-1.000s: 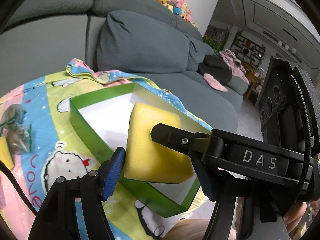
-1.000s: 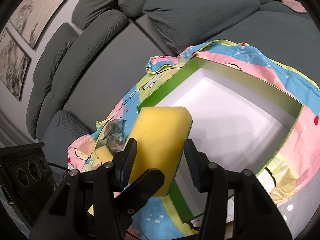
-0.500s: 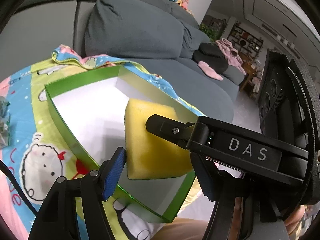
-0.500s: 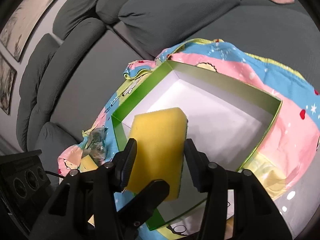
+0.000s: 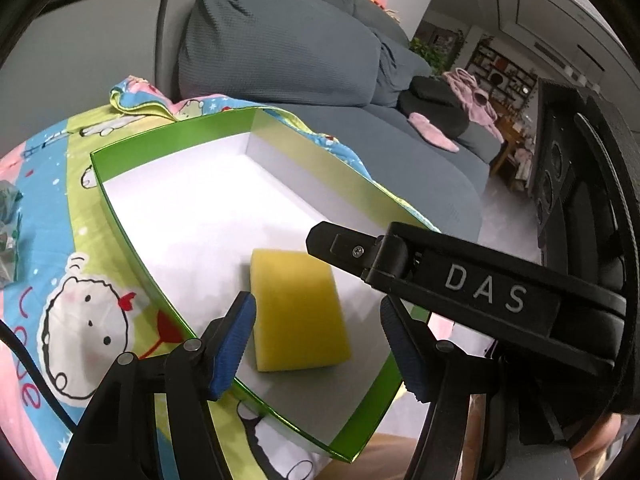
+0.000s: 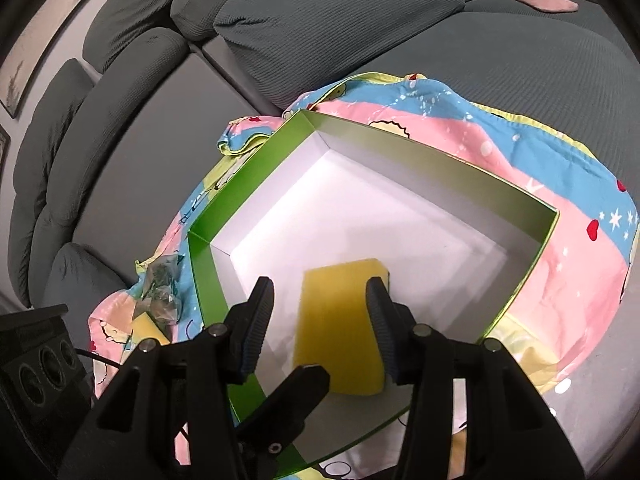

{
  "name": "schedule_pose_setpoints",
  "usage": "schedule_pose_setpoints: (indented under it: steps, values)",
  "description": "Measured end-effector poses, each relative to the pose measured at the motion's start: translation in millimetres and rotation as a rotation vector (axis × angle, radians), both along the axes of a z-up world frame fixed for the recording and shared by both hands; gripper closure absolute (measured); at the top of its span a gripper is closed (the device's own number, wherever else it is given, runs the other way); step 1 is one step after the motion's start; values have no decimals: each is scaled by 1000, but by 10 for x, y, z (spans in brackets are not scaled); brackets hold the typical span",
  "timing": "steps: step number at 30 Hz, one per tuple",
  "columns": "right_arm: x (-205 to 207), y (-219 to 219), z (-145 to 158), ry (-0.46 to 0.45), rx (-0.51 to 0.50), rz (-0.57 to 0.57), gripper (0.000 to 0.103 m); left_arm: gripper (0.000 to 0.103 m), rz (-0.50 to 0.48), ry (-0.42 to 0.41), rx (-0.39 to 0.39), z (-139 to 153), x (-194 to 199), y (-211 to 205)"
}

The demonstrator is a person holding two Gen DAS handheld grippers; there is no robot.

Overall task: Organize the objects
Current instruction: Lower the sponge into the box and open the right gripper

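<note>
The yellow sponge (image 5: 298,312) lies flat in the green box (image 5: 120,216), near its front wall. The left gripper (image 5: 320,332) and right gripper (image 6: 320,320) both hang over it, jaws open, holding nothing. The box sits on a cartoon cloth (image 5: 76,280); a grey sofa (image 5: 280,40) is behind.

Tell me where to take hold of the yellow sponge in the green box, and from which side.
Take the yellow sponge across its two long edges, coming down from above. It seems to lie flat on the floor of the green box, near the front corner, so the walls block a level approach.
</note>
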State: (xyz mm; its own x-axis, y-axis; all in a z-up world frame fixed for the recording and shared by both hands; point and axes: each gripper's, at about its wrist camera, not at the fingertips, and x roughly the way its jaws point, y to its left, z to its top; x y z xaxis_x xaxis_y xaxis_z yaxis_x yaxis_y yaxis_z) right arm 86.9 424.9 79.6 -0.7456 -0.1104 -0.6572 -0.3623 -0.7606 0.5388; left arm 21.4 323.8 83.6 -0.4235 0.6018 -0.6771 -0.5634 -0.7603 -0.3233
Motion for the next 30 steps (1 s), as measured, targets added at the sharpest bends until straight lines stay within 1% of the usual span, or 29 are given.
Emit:
schedule_pose_setpoints:
  steps: [2, 5, 10, 15, 19, 25, 30]
  values:
    - [-7, -16, -1, 0, 6, 3, 55, 36, 0, 21, -15, -8, 33, -22]
    - [-40, -54, -9, -9, 24, 8, 55, 37, 12, 29, -36, 8, 31, -54]
    - [-111, -163, -4, -15, 46, 37, 55, 37, 48, 65, -72, 24, 18, -190]
    - [-174, -291, 4, -17, 35, 75, 55, 37, 69, 79, -88, 16, 4, -324]
    - [-220, -422, 15, -38, 52, 99, 55, 37, 90, 89, -99, 7, -26, -420]
    - [-257, -542, 12, -54, 37, 113, 55, 37, 91, 100, -112, 2, -59, -560]
    - [-273, -716, 26, -58, 27, 171, 55, 37, 116, 105, -134, -3, -51, -727]
